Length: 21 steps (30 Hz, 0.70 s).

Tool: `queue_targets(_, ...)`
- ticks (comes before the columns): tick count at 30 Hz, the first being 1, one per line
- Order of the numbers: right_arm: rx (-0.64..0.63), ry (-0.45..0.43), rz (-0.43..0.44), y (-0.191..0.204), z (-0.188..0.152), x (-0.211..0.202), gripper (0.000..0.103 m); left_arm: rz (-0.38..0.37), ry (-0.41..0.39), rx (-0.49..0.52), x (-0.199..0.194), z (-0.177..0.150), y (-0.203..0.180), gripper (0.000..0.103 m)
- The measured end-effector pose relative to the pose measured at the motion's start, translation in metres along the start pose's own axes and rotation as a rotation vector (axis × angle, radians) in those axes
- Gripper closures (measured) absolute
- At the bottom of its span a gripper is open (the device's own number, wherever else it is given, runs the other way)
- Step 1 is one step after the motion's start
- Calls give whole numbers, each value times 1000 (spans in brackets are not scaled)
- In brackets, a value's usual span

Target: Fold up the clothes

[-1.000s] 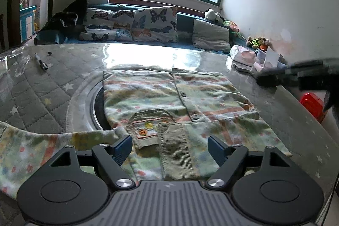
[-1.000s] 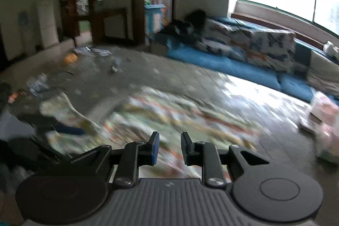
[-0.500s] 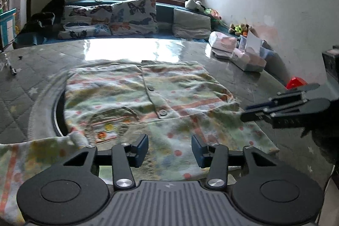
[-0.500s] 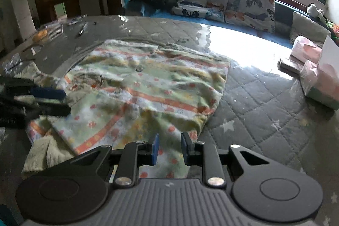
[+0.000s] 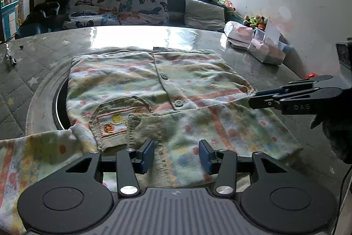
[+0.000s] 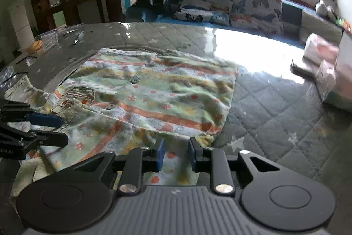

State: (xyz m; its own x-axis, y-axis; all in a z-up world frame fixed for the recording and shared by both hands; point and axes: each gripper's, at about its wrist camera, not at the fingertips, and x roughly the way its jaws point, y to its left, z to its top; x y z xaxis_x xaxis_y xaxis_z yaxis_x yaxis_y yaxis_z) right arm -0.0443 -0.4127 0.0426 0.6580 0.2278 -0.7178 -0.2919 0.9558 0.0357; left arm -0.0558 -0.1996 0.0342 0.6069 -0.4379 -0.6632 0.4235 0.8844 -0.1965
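A child's striped, dotted cardigan (image 5: 158, 89) lies flat on the quilted table, buttons up, with one sleeve folded across its front (image 5: 220, 129) and its ribbed cuff (image 5: 144, 128) near the pocket. The other sleeve (image 5: 33, 160) trails off to the left. My left gripper (image 5: 176, 154) is open, just above the folded sleeve's near edge. My right gripper (image 6: 175, 154) is open, narrowly, over the cardigan's near hem (image 6: 171, 160). The cardigan fills the middle of the right wrist view (image 6: 158, 89). Each gripper shows in the other's view: the right one (image 5: 286, 98) and the left one (image 6: 44, 129).
The table (image 6: 275, 107) has a grey quilted cover under a glossy sheet and a round inset ring (image 5: 44, 102). Tissue packs and boxes (image 5: 264, 47) stand at the far right. A pen (image 5: 11, 58) lies far left. A cushioned bench (image 5: 132, 8) runs behind.
The right gripper swung in from a blurred pass to the cardigan's right hem and opened slightly. The left gripper narrowed, then reopened a little, and stayed over the folded sleeve.
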Motion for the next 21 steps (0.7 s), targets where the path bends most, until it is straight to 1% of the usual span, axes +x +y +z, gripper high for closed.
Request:
queue_targets(1,-9,-3,-2,2,0,-1,67,1,2,-2,0,-1,1,56)
queue_targets(6,-38,0,3,14,-3,-2,65,13,-7,-4,-4,-2,3,56)
queue_targets(7,-44,0,3,16,-3,-2,65,17,-9,-6,-6,-2,3,54)
queue_targets(10,-61,1,6,23,-5,-3,58,32,-27,-17,-17,-2,9,53)
queue_targets(14,-113,-9,45,42,-3,-9,56,67,-52,-38,-31,-3,19,49)
queue_targets(18,-183,-4,95,70,-1,-6,56,123,-66,-76,-43,-8,35,46)
queue_targets(21,-206,-8,122,86,0,-1,56,172,-71,-117,-53,-13,51,45)
